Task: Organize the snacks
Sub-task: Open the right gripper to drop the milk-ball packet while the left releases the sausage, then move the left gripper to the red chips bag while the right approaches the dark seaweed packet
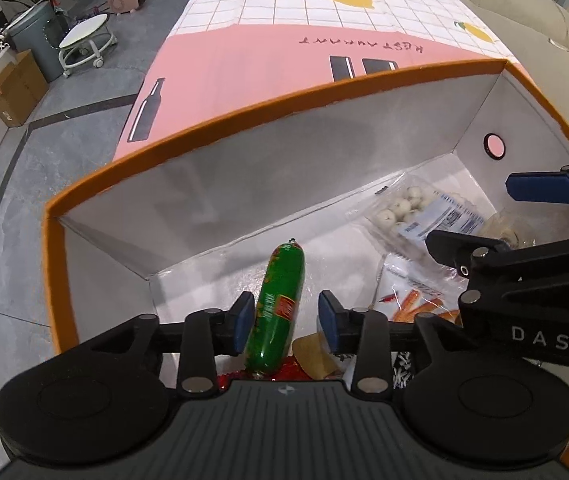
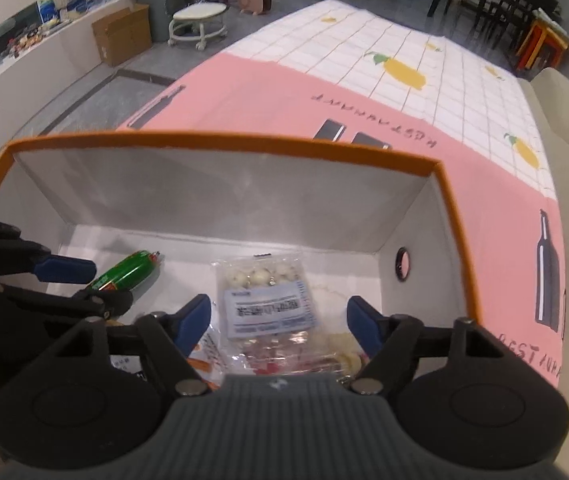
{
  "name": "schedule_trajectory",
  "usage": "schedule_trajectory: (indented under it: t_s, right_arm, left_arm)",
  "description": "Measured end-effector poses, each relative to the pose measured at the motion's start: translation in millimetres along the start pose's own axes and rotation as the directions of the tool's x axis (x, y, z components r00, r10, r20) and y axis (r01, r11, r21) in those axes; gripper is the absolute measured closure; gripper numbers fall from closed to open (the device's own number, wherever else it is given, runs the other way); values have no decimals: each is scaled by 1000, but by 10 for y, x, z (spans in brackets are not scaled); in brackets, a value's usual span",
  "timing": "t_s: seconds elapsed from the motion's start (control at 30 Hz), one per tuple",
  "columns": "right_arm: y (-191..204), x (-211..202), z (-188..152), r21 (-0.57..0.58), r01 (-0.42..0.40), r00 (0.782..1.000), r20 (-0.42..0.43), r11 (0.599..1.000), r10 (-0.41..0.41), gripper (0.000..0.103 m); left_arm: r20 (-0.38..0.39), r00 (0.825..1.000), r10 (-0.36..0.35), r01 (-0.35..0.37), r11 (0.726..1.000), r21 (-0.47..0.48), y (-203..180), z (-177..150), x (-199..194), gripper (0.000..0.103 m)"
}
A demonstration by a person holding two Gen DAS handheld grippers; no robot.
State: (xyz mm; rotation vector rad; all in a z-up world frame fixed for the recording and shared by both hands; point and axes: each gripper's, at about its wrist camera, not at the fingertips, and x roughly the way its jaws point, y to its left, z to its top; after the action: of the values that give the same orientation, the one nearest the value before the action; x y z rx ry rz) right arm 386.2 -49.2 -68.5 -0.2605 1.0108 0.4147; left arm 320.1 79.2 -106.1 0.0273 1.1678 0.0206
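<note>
Two grippers over an orange-rimmed box (image 1: 244, 120) of snacks on the desk.

Packets at the box's near end are cut off by the grippers. The left gripper (image 1: 285, 318) has jaws part open around the green sausage (image 1: 278, 304), pads clear. The right gripper (image 2: 278, 320) gapes wide above the clear bag of white balls (image 2: 262, 280), holding nothing.

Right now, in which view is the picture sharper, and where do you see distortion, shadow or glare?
Left wrist view: sharp; the green sausage shows a small glare, and the orange rim of the box bends from the fisheye lens. Right wrist view: softer, slightly blurred, the label on the clear pack of white balls is unreadable; a shadow darkens the far inner wall.
</note>
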Motion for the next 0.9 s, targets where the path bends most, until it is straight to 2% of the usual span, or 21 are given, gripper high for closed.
schedule_trajectory:
  t_s: [0.07,0.27,0.47,0.7,0.9]
  right_arm:
    - [-4,-37,-10,2,4,1000,10,1000,-4,29]
    - [-25,-224,-28,27,3,999,49,1000,-4,25]
    - [-25,-536,-45,55,10,993,115,998,-16,23]
    - [-69,-997,-200,117,15,973,229,993,-42,19]
    - [-136,-1415,-519,183,-12,951,306,983,-46,19]
  left_arm:
    - [16,1000,-1,1,1000,-7,8,-16,-61,51]
    - [73,997,35,-36,999,15,-32,-38,-282,45]
    - [167,985,38,-35,999,-18,-38,-65,-596,45]
    - [314,949,37,-34,999,-16,-162,-240,-1057,45]
    - [399,917,14,-15,1000,-2,-331,-502,-1361,45]
